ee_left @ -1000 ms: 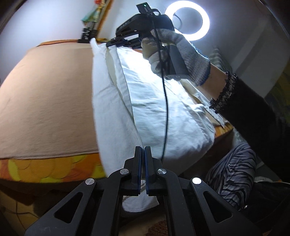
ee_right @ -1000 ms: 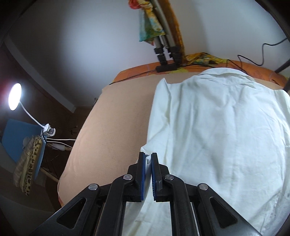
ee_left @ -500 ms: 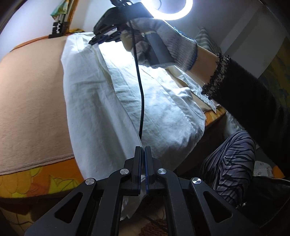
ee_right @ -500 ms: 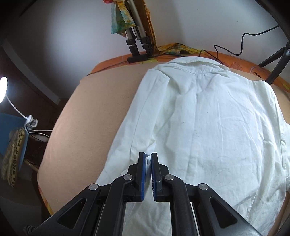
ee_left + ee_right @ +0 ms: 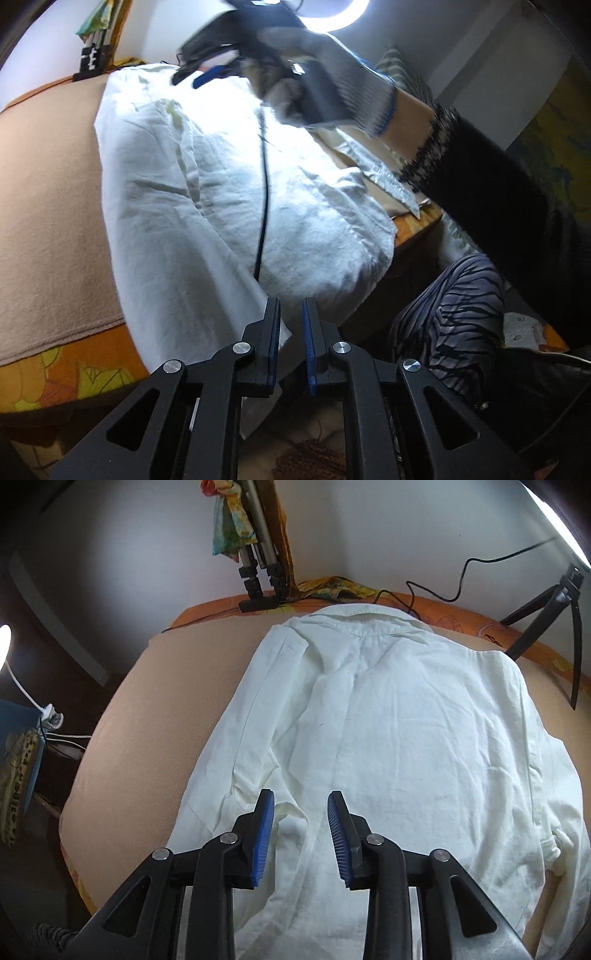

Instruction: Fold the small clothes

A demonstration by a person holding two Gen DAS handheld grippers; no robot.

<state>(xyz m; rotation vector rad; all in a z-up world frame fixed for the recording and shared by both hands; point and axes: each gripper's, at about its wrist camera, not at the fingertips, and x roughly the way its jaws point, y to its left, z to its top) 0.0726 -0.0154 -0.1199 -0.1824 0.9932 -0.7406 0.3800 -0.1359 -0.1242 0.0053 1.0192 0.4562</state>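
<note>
Tan sheet (image 5: 155, 709) over an orange flowered cover (image 5: 74, 373). Folded tripod (image 5: 258, 576) at the far edge. Black cable (image 5: 461, 579) along the wall. Lit ring lamp (image 5: 332, 14). Small round lamp (image 5: 4, 642), left.

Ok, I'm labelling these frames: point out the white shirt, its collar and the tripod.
white shirt (image 5: 406, 738), right wrist view, middle of the back panel.
collar (image 5: 365, 626), right wrist view, its stitched edge.
tripod (image 5: 258, 563), right wrist view, folded legs above the clamps.
</note>
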